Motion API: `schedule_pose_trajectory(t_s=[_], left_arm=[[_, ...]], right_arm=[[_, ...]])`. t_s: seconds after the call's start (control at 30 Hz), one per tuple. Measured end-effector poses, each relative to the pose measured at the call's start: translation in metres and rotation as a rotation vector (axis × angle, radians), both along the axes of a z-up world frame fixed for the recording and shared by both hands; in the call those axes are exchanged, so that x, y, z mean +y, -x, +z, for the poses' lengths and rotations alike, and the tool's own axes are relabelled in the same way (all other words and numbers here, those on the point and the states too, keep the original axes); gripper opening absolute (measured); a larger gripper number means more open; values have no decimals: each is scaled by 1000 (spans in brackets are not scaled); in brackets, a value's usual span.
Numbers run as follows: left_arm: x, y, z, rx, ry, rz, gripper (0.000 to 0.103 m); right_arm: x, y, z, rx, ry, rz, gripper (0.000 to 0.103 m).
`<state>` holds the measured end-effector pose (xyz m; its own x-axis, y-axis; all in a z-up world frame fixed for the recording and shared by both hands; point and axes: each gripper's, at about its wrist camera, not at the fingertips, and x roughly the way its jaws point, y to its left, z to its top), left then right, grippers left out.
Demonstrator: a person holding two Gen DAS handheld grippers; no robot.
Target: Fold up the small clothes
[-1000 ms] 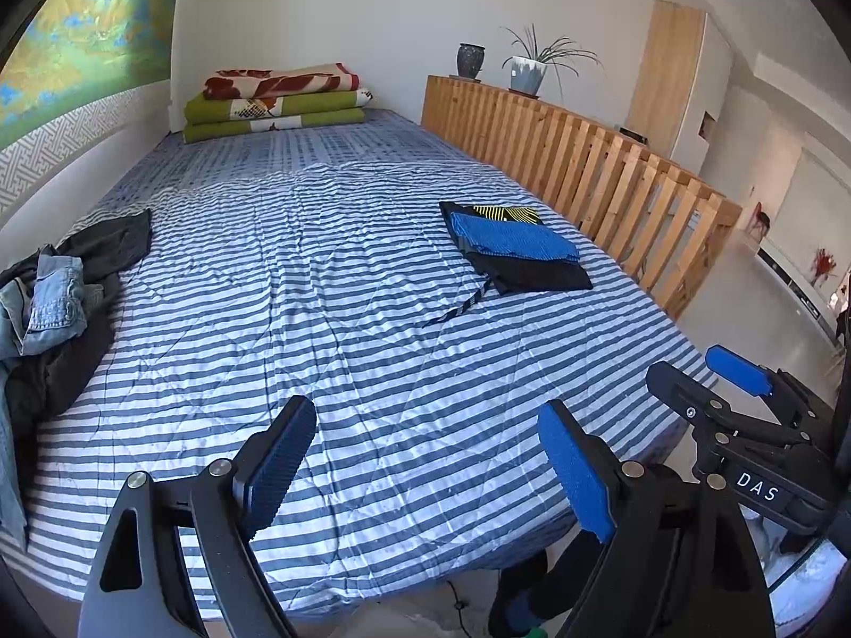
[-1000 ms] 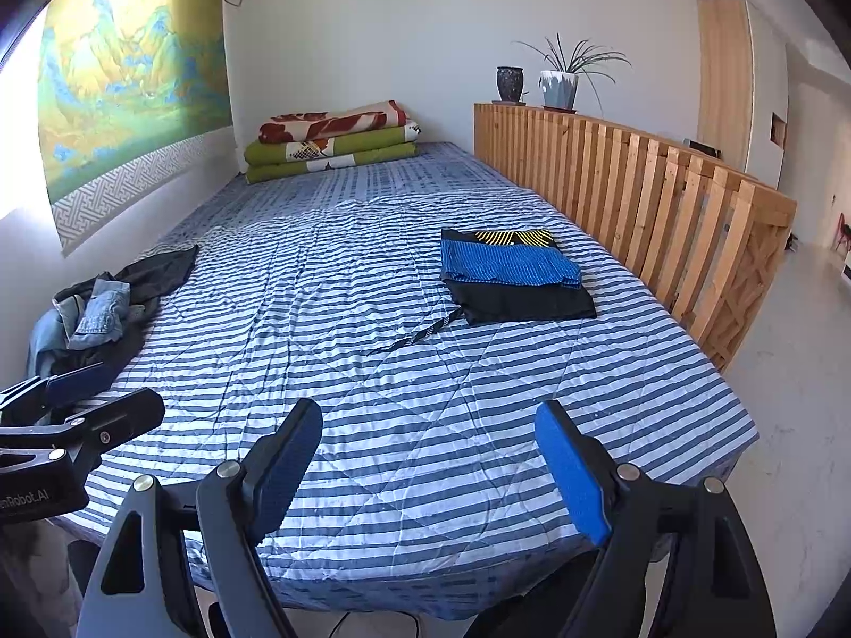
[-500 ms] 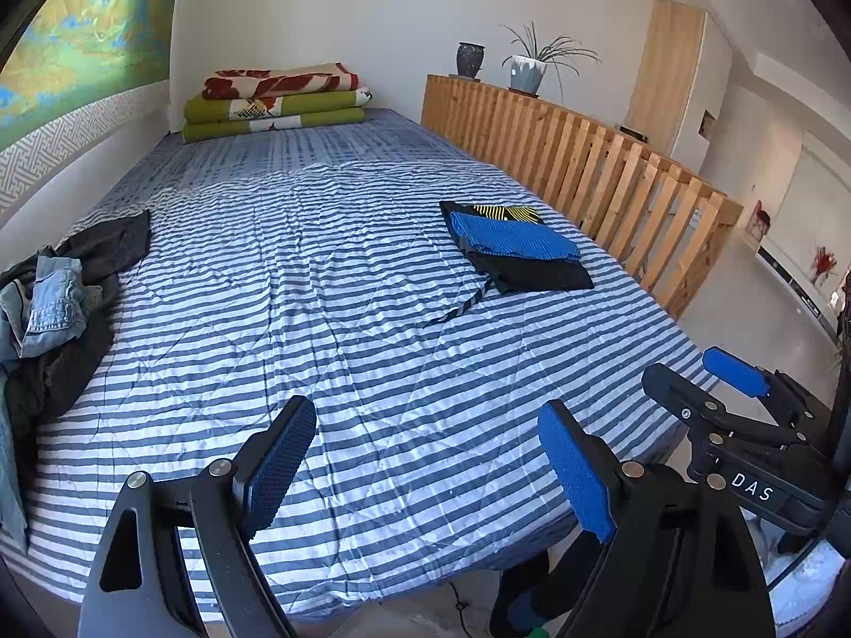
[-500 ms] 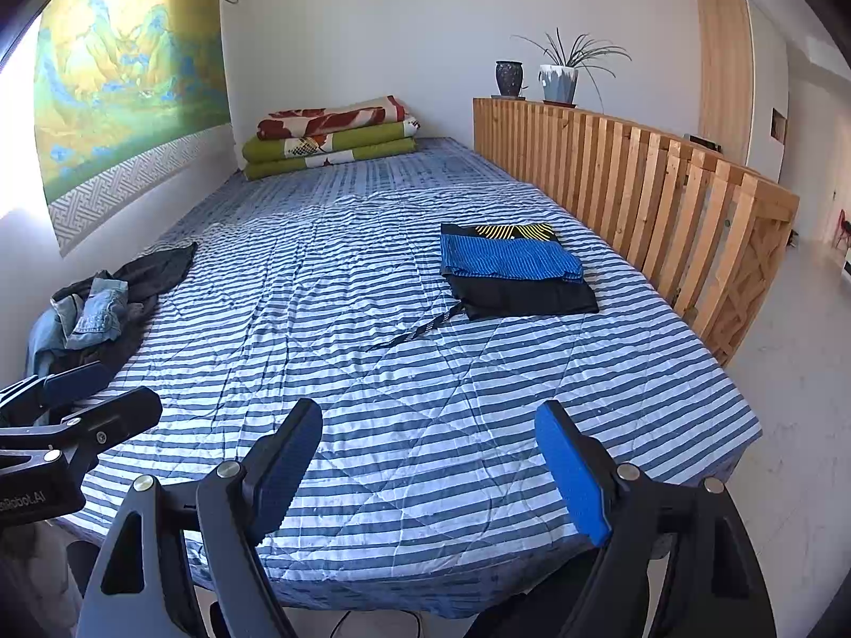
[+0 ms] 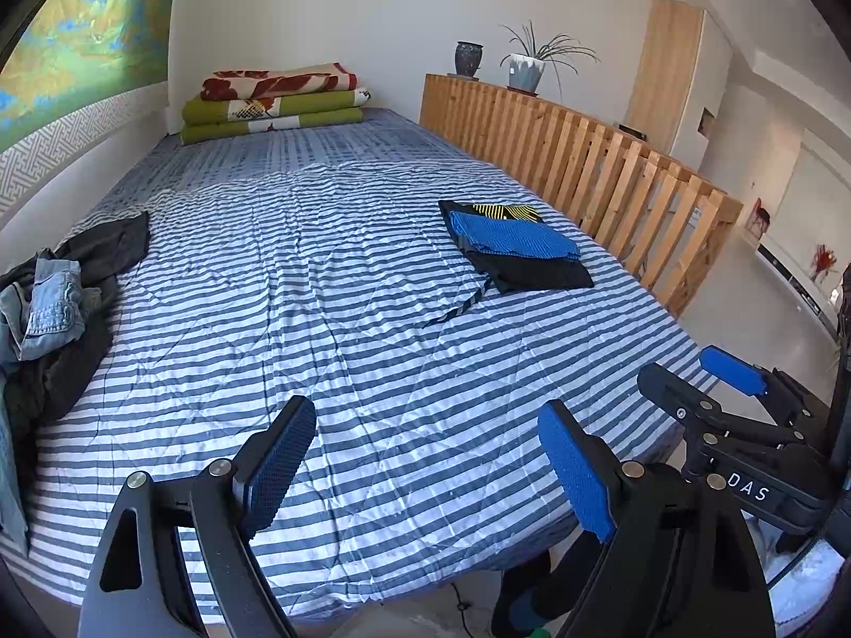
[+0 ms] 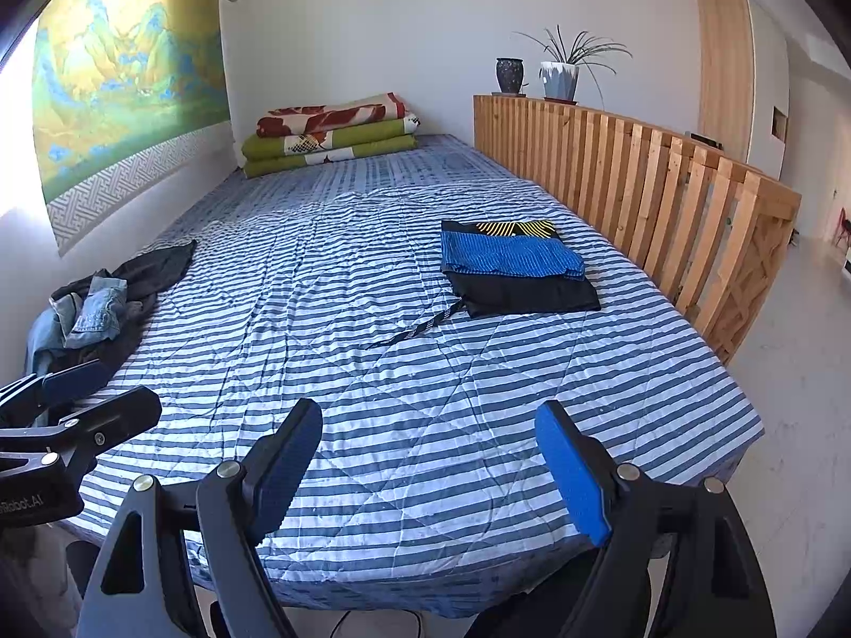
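Observation:
A heap of unfolded clothes [image 5: 50,308] [image 6: 101,308], dark cloth with pale denim on top, lies at the bed's left edge. On the right side sits a folded stack [image 5: 518,252] [image 6: 513,266]: a blue piece on black ones, with a striped drawstring trailing toward the middle. My left gripper [image 5: 425,465] hangs open over the bed's near edge, nothing between its fingers. My right gripper [image 6: 431,465] is open too, just right of it, and empty. Each shows in the other's view, the right gripper [image 5: 707,388] and the left gripper [image 6: 85,399].
The blue-and-white striped bed [image 5: 330,329] fills the view. Folded quilts [image 5: 271,101] are stacked at the far end. A wooden slatted rail [image 6: 638,181] runs along the right side with a vase and a potted plant on it. A wall borders the left.

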<state>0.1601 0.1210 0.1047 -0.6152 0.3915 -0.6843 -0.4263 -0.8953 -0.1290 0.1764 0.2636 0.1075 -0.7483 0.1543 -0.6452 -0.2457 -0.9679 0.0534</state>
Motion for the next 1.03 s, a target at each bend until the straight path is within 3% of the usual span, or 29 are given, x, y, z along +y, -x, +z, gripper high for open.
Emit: schedule_pose_trajectory(t_s=[0.77,1.03], left_arm=[[-13,17,-12,-18,-2,16,88],[-25,35,-27,-29,14,67,88]], right_arm=[[-8,18,-9,-27,-4,22,79],[-14,34,-23,-58,2,41,79]])
